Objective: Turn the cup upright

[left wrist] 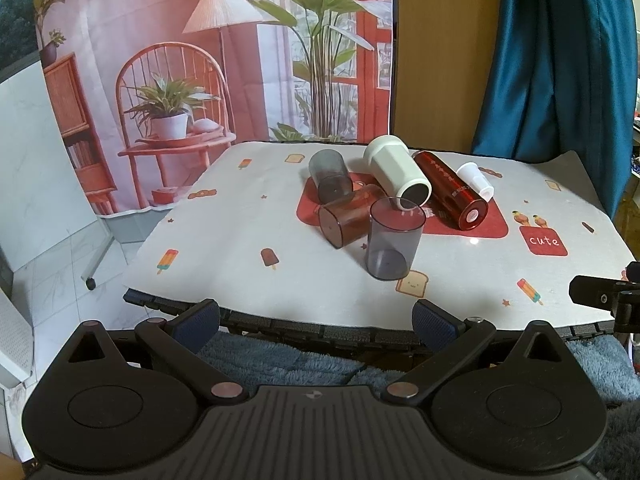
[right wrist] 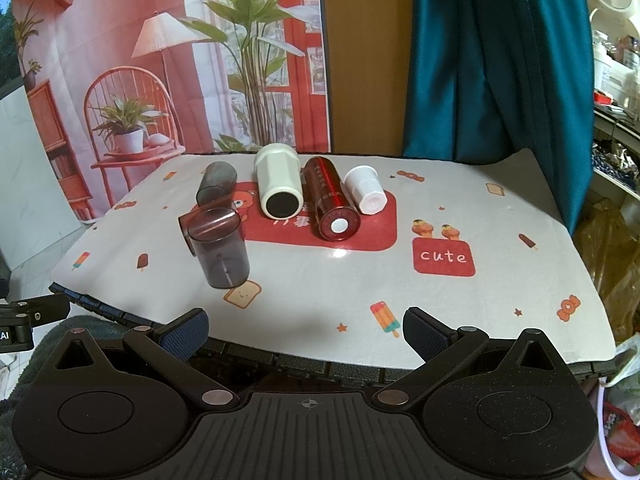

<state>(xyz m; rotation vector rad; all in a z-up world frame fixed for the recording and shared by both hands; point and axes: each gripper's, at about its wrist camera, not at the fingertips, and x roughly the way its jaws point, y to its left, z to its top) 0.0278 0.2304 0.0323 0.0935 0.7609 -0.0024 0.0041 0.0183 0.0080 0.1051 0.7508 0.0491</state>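
Your left claw [left wrist: 316, 326] is hanging wide apart, nothing between its blue pads [left wrist: 198, 322], just short of the near table edge [left wrist: 280, 322]. Your right claw [right wrist: 306, 332] is spreading equally wide and gripping nothing, its pads [right wrist: 426, 336] sitting over the near rim of the cloth [right wrist: 400, 280]. From the left wrist view, part of the other tool is poking in at the right edge.

Nearest to both claws, a smoky grey cup [left wrist: 392, 238] is standing upright, mouth up, just beside a toast print. Right behind it a brown cup [left wrist: 346, 216] is lying on its side, base facing you; whether the two are touching, you cannot tell. Farther back a second grey cup [left wrist: 330, 176] is lying down, base toward you.

To the right, on the red panel of the cloth, a white tumbler [left wrist: 396, 174] is lying on its side with its dark end facing you. A red bottle [left wrist: 452, 196] is lying just beside it, and a small white cup [left wrist: 476, 180] is lying next to that.

A printed backdrop [left wrist: 180, 60] is hanging behind the table, a blue curtain [left wrist: 560, 60] to its right.
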